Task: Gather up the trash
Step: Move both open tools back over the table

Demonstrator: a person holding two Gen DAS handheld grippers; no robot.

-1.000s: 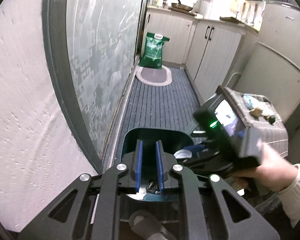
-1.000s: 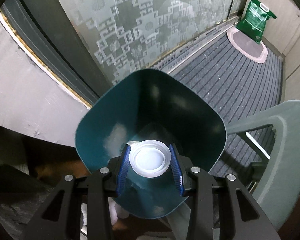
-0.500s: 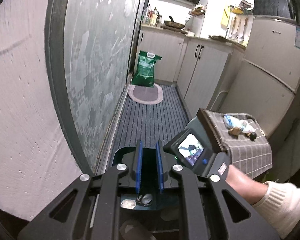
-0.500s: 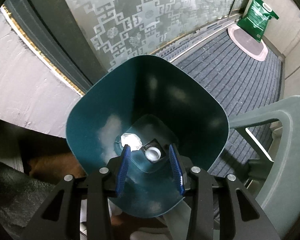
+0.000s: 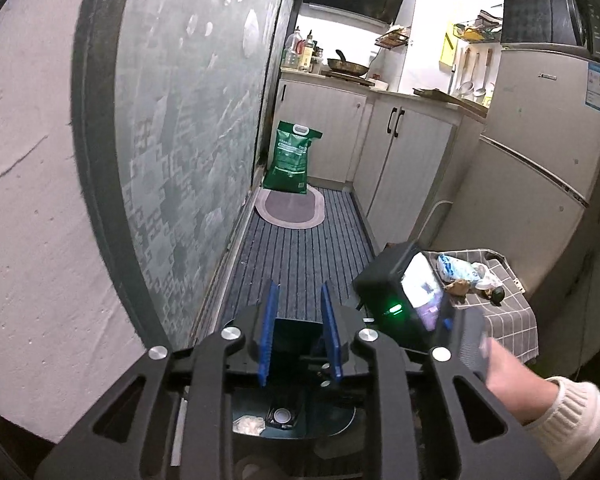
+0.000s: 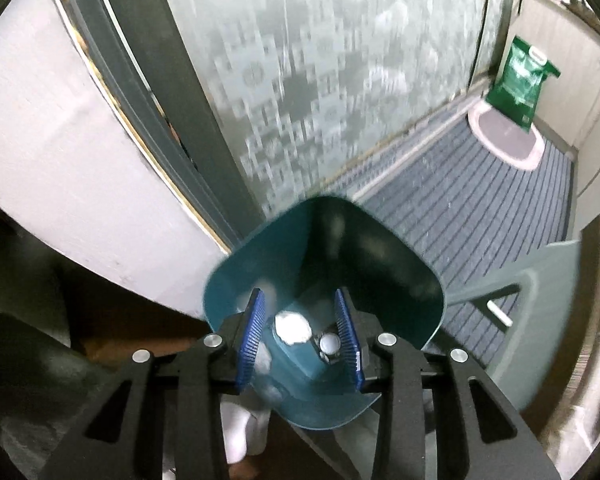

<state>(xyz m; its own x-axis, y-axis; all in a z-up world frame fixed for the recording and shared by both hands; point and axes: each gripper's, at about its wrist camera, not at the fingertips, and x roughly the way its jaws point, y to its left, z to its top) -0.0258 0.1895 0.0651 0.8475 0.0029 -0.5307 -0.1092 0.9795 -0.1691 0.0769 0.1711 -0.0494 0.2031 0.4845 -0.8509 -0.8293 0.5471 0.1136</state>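
Teal bin [image 6: 380,264] sat lower centre of right wrist view, w/ crumpled white scrap [image 6: 293,327] & small cap [image 6: 329,343] at its bottom. Right gripper [image 6: 300,338] hung over the mouth, fingers wide, empty, prob. just after a drop. Left gripper [image 5: 299,336], bottom centre of its view, narrow gap, nothing held, aimed down the striped floor mat [image 5: 300,256].

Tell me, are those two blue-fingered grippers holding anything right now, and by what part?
Nothing is held. The right gripper is open above the teal bin, with a white lid lying loose inside. The left gripper is open too, nothing between its fingers.
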